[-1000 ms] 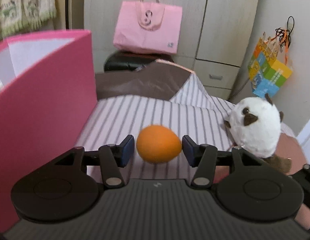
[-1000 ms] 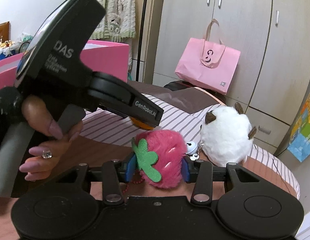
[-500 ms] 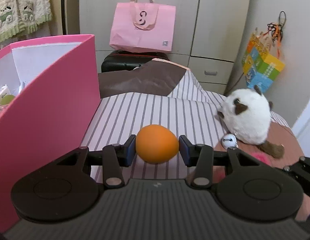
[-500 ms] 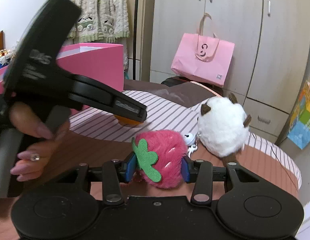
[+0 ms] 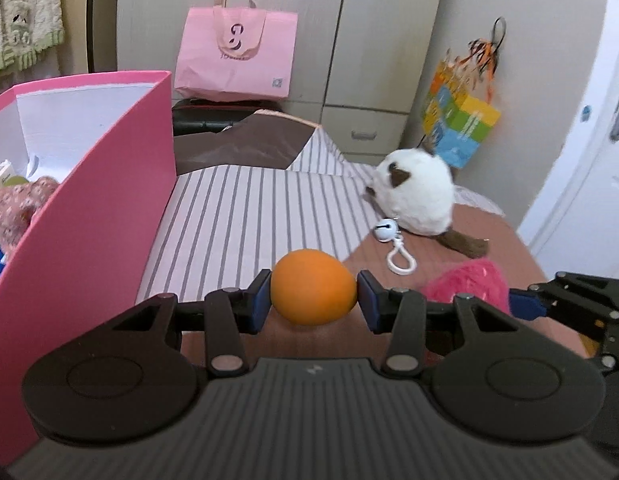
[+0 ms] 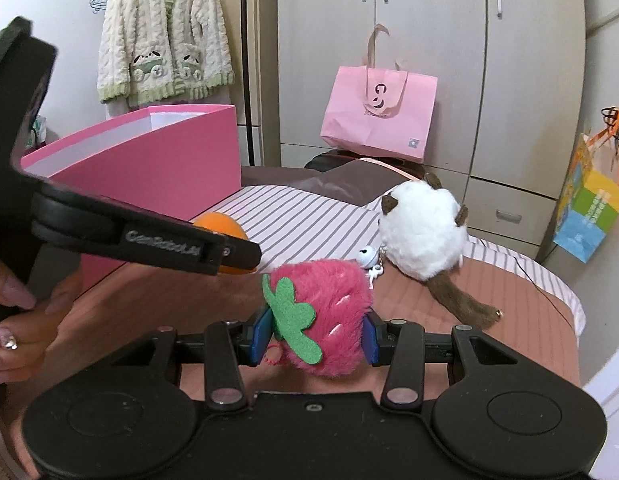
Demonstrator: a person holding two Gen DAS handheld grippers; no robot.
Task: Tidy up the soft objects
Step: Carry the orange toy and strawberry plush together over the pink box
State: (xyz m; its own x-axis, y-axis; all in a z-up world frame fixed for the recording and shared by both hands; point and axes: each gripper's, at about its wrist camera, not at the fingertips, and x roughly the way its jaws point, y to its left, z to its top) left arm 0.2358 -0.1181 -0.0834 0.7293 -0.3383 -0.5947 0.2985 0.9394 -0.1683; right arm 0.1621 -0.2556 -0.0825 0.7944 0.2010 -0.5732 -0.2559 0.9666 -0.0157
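Orange squishy ball (image 5: pixel 313 287): clamped at its sides in our left gripper (image 5: pixel 314 298), beside pink box (image 5: pixel 109 208). Pink plush strawberry (image 6: pixel 319 320): pinched mid-body in our right gripper (image 6: pixel 314 336), above bed. We judge both light, compressible; hold gently at widest part.

Pink box (image 5: pixel 89 216) wall stands tall, blocking sideways entry; its open top is unobstructed. Striped cover (image 5: pixel 245 216) beside the box lies bare. White plush (image 5: pixel 417 196) and bell (image 5: pixel 383 230) sit well apart from the box.
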